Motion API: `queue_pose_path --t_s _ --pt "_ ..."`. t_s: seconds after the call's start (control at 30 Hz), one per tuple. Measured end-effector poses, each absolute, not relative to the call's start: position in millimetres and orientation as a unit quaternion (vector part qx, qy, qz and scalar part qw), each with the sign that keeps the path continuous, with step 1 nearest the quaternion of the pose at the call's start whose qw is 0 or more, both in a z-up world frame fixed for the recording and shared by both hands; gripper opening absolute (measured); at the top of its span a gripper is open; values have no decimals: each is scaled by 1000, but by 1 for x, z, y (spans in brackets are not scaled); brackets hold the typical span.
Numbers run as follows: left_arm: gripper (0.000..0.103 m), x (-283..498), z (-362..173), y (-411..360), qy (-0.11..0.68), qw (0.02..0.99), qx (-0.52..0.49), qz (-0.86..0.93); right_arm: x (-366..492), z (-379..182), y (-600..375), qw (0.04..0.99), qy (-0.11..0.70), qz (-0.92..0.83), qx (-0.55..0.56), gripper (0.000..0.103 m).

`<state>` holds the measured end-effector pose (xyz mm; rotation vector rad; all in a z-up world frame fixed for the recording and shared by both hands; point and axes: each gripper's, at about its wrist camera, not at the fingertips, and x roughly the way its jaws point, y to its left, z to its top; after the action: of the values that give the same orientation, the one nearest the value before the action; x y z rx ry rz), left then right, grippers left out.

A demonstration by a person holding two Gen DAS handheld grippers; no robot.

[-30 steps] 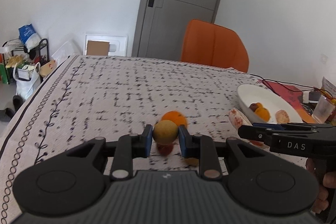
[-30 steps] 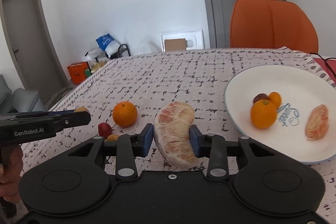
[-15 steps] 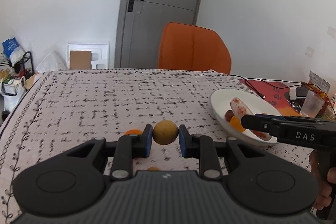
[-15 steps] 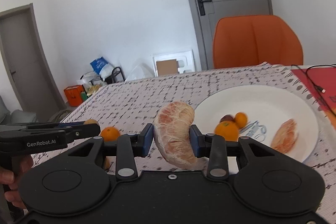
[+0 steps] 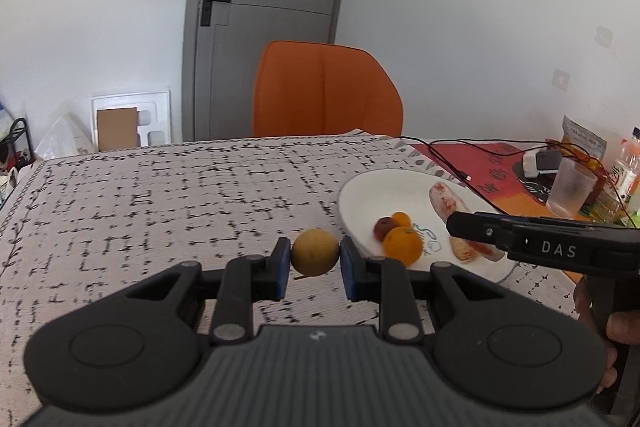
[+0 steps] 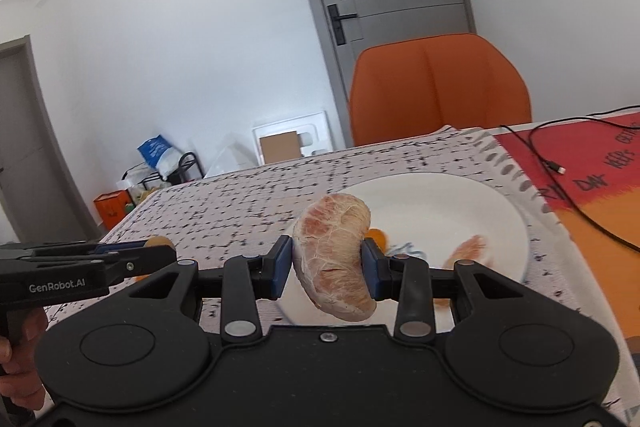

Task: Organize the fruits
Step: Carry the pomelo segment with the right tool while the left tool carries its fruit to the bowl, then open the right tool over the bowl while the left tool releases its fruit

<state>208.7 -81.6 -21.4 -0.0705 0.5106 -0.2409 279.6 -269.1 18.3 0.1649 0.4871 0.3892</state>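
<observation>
Both grippers are now closer to the plate (image 5: 360, 195) than one second ago, when the segment (image 6: 334, 253) was short of the rim and the tablecloth (image 5: 160, 203) fruit showed under your left gripper (image 5: 315, 259).

You are holding the left gripper above the tablecloth, just left of the plate rim. Its jaws are clamping a small round yellow-brown fruit (image 5: 315, 257) between the blue pads (image 5: 283, 263); the fruit is clear of the cloth.

You are holding the right gripper (image 6: 327, 265) over the plate's near edge. Its jaws are clamping the peeled segment, which is hanging above the white surface, not touching it.

On the plate, an orange (image 5: 402, 245), a smaller orange fruit (image 5: 401, 219) and a dark red fruit (image 5: 383, 227) are sitting close together. Another segment (image 6: 468, 251) is lying to their right.

An orange chair (image 5: 326, 91) is standing behind the table, with a cable (image 6: 576, 203) trailing across the red mat (image 6: 592, 171).
</observation>
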Motion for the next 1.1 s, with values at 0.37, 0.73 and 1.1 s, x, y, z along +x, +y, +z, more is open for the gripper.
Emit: queue_pose_path --t_s 0.37,0.73,1.1 --pt "25 227 -24 -110 262 955 -18 -136 290 6 -300 949 251 164 97 36" --pt "25 246 -28 -141 273 949 -1 -157 302 3 -319 949 245 159 116 42" --pt "26 251 -31 -160 289 941 10 -175 290 4 -337 949 246 142 135 46"
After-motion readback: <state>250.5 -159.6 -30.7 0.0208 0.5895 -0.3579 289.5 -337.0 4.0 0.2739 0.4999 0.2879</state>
